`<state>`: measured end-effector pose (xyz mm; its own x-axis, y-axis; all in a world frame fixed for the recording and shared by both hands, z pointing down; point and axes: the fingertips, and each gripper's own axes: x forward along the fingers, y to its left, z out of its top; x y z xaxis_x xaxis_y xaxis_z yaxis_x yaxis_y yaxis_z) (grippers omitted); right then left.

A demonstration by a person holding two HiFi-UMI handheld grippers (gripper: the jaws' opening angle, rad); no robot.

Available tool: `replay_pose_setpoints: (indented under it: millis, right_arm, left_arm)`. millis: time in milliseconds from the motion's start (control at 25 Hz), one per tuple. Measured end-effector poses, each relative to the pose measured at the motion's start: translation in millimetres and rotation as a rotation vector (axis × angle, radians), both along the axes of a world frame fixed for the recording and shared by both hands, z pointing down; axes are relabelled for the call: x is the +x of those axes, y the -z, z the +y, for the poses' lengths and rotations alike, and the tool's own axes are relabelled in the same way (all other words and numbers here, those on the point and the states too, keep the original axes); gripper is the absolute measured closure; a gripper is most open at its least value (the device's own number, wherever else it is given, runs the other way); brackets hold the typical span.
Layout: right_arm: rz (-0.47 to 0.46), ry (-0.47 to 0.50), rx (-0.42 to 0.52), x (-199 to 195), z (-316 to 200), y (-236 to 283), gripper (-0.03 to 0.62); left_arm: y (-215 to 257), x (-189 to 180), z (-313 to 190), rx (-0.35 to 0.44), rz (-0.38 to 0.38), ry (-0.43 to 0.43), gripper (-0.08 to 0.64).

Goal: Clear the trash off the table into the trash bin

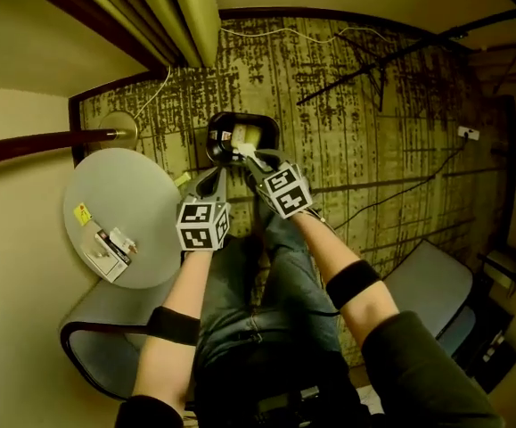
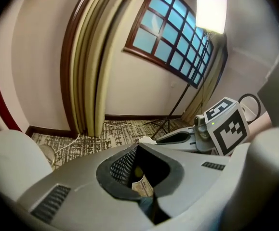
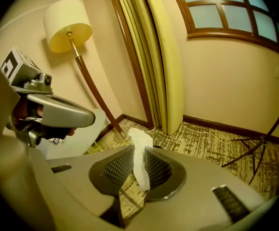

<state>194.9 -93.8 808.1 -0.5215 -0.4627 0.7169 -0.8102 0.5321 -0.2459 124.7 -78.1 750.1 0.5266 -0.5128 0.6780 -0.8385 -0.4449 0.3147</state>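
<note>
The black trash bin (image 1: 271, 125) stands on the patterned carpet beside the round grey table (image 1: 142, 194), with pale trash inside. Both grippers hang over its mouth. My right gripper (image 3: 138, 150) is shut on a white tissue (image 3: 139, 136) that sticks out past the tips; in the head view this gripper (image 1: 244, 157) is above the bin's middle. My left gripper (image 2: 137, 146) is shut with nothing between its tips, at the bin's near-left rim (image 1: 215, 169). Through the hollow behind its tips I see the bin's dark inside (image 2: 153, 170) and a printed scrap (image 2: 142, 184). On the table lie a yellow sticker (image 1: 83, 214) and a small packet (image 1: 112, 250).
A floor lamp (image 3: 67, 23) and curtains (image 1: 182, 12) stand behind the table. A yellow-green scrap (image 1: 182, 179) lies on the carpet by the table's edge. A chair (image 1: 106, 337) is at the near left and a grey seat (image 1: 427, 279) at the right. Tripod legs (image 1: 356, 69) and cables cross the carpet.
</note>
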Motion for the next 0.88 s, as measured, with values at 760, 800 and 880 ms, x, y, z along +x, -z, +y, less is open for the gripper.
replay_pose_setpoints:
  millis: [760, 800, 880]
  right_arm:
    - [0.051, 0.064, -0.175, -19.4, -44.3, -292.5, 0.495]
    - [0.056, 0.077, -0.180, -22.1, -45.7, -300.1, 0.494]
    - [0.067, 0.095, -0.190, -26.7, -48.2, -312.6, 0.491]
  left_arm:
    - [-268.9, -3.6, -48.5, -0.144, -0.038, 0.100, 0.560]
    - [-275.1, -5.3, -50.0, -0.148, -0.039, 0.107, 0.560]
    - [-284.5, -9.5, -51.2, -0.157, -0.044, 0.119, 0.560]
